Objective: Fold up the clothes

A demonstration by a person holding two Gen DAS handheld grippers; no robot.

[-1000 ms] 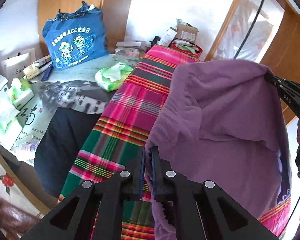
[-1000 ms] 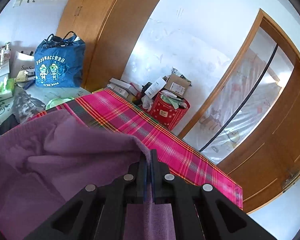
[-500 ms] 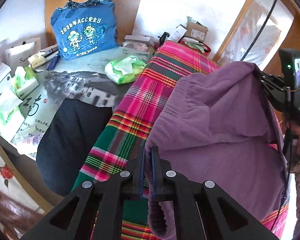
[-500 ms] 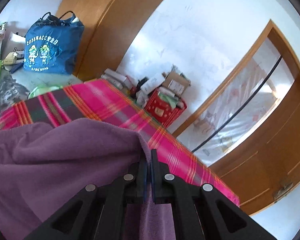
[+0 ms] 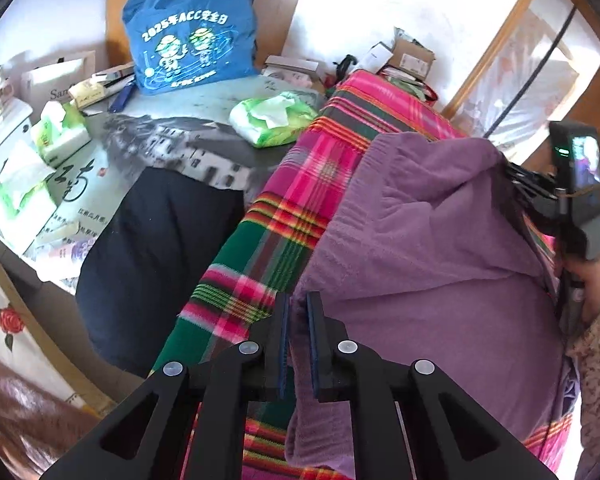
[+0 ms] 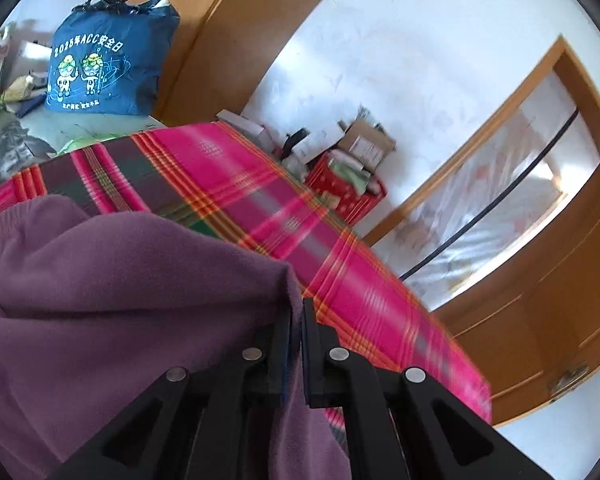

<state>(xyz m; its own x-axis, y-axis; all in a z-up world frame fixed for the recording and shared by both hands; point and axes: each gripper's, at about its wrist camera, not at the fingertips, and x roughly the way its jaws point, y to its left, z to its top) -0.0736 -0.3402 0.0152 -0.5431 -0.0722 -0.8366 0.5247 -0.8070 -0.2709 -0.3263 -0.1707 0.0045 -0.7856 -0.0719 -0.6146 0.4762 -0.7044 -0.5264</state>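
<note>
A purple fleece garment (image 5: 420,260) lies spread over a pink and green plaid blanket (image 5: 300,200) on the table. My left gripper (image 5: 297,300) holds the garment's near left edge; its jaws are opening and the fleece still fills the narrow gap between the pads. In the right wrist view, my right gripper (image 6: 297,304) is shut on the far right corner of the garment (image 6: 120,300), held a little above the blanket (image 6: 228,184). The left wrist view also shows the right gripper (image 5: 512,168), with a hand (image 5: 592,280) on its handle.
A black garment (image 5: 156,260) lies left of the blanket. Behind it are a green tissue pack (image 5: 272,118), a blue tote bag (image 5: 188,36) and more tissue packs (image 5: 60,132). A red box (image 6: 348,192) of clutter stands beyond the table's far end.
Both grippers have come down with the garment, the right one more, and the purple cloth has settled flatter on the blanket. The gap between the left gripper's pads has widened slightly.
</note>
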